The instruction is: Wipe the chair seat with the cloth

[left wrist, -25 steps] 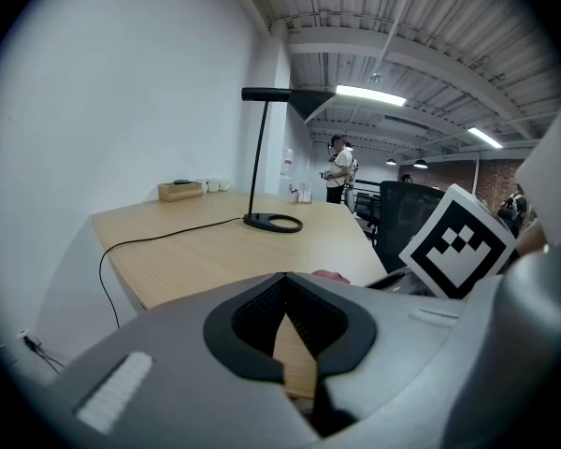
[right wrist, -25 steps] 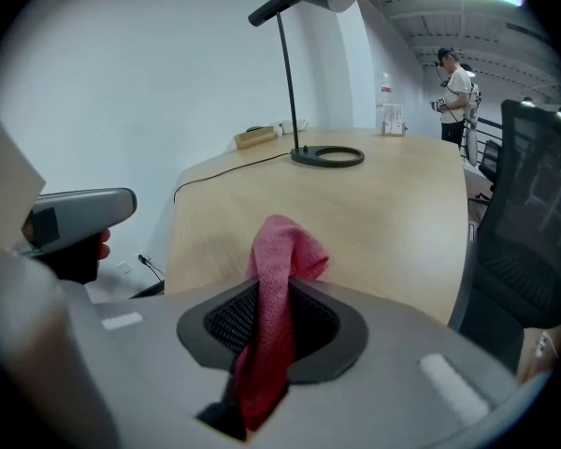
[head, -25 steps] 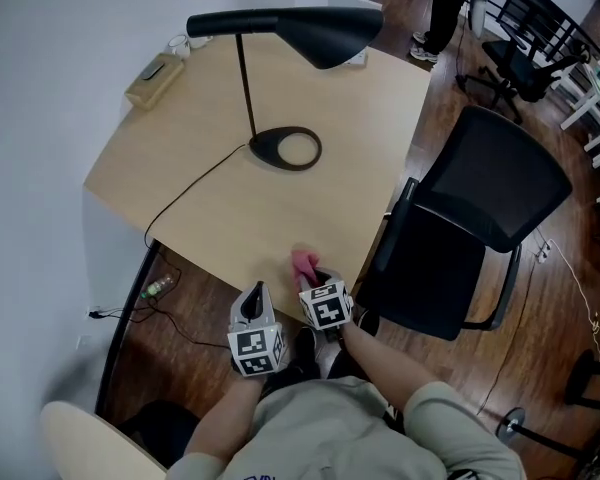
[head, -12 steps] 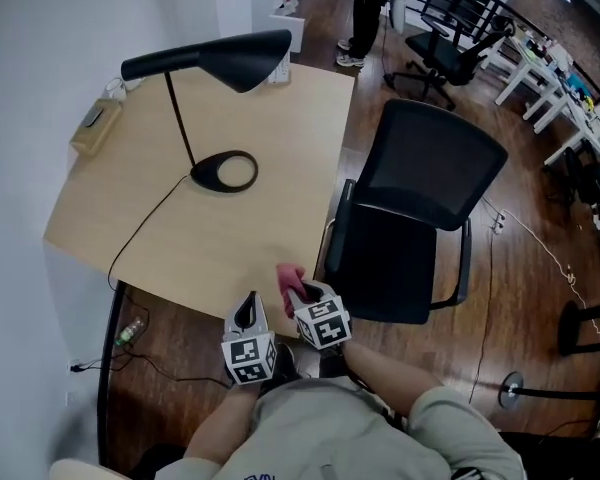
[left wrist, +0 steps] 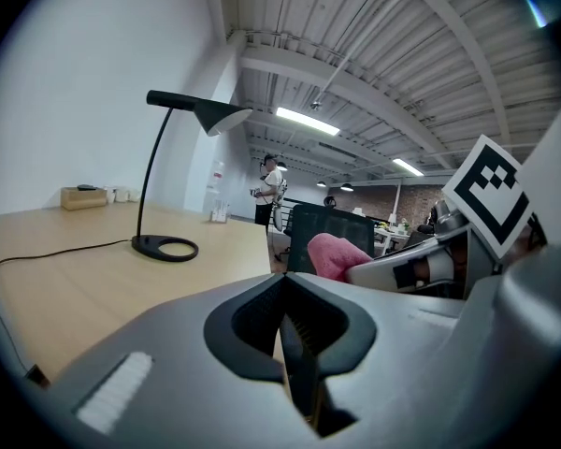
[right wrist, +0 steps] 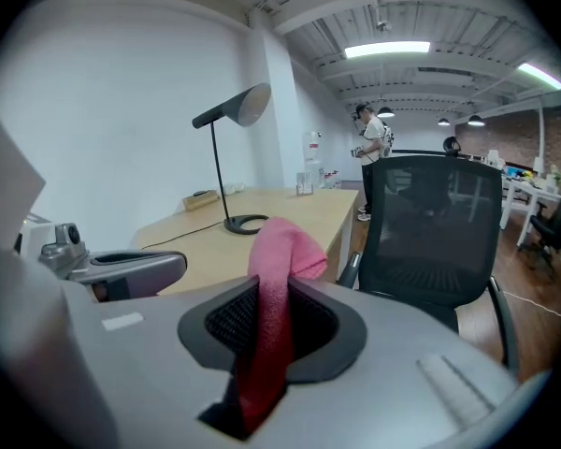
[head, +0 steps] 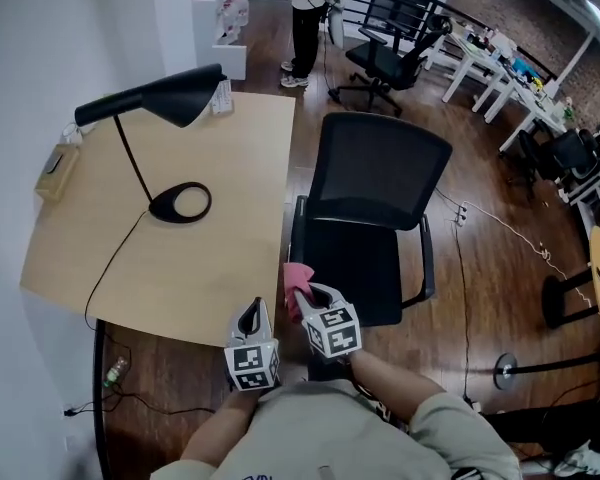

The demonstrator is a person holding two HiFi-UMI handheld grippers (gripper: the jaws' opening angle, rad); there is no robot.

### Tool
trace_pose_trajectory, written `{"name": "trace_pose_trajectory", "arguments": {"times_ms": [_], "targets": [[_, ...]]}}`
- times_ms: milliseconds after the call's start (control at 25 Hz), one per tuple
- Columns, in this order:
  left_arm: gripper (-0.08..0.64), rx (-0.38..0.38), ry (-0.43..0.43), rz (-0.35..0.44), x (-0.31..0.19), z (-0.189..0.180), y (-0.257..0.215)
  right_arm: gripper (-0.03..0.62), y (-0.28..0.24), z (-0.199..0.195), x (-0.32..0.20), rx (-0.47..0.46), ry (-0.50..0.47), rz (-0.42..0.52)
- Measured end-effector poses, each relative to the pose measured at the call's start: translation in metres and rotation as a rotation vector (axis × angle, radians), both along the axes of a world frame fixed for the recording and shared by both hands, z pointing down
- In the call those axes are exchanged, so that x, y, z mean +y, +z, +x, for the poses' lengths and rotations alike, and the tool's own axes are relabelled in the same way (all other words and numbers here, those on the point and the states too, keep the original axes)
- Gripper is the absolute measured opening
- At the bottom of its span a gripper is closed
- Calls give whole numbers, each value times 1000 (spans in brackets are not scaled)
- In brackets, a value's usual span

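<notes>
My right gripper (head: 302, 300) is shut on a pink cloth (head: 296, 279), which sticks up from between its jaws (right wrist: 279, 279). It hovers at the near left corner of the black chair seat (head: 358, 268), level with the table's edge. The black mesh-backed office chair (right wrist: 435, 227) stands just right of the table. My left gripper (head: 251, 320) is shut with nothing in it, close beside the right one over the table's near edge. In the left gripper view the pink cloth (left wrist: 335, 253) shows to the right, in front of the chair.
A wooden table (head: 210, 248) holds a black desk lamp (head: 150, 103) with a ring base (head: 180, 202) and a cord, and a small box (head: 55, 163) at its far left. A person (head: 308, 13) stands beyond. More chairs and desks (head: 480, 58) fill the room's right side.
The view has swung right, so the chair now lies ahead. Both grippers have shifted from over the table's edge toward the chair seat, the cloth still held in the right one.
</notes>
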State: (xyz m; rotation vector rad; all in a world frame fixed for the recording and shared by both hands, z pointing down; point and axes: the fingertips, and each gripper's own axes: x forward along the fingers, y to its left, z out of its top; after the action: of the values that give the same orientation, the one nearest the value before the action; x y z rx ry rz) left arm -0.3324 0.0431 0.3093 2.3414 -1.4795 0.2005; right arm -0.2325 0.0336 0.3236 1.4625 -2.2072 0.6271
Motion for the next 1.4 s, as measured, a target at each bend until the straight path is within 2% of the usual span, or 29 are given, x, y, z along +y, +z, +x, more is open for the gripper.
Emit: {"name": "trace_pose_trajectory", "arguments": {"times_ms": [280,480,800,1080,1240,1400], "targets": [[6,20,80,16,-9,44,-11,61,-3,44,-1,3,86,16],[6,-1,116,28,-29,82,-8,61,0,78,-20,1,111,46],[6,-43,55,-40,-81,148,20,61,45,144,-88,-39,98,-7],[5,-43,-29,-85,-130,218,49,62,100,203,-153,-35,46,-61],[5,-13,-62,-103,-151,246,73,62,134,221,-181,-23,33,-64],[5,16,-76,-126,-168,259,100,63,179,221,-197,-26,22,-104]]}}
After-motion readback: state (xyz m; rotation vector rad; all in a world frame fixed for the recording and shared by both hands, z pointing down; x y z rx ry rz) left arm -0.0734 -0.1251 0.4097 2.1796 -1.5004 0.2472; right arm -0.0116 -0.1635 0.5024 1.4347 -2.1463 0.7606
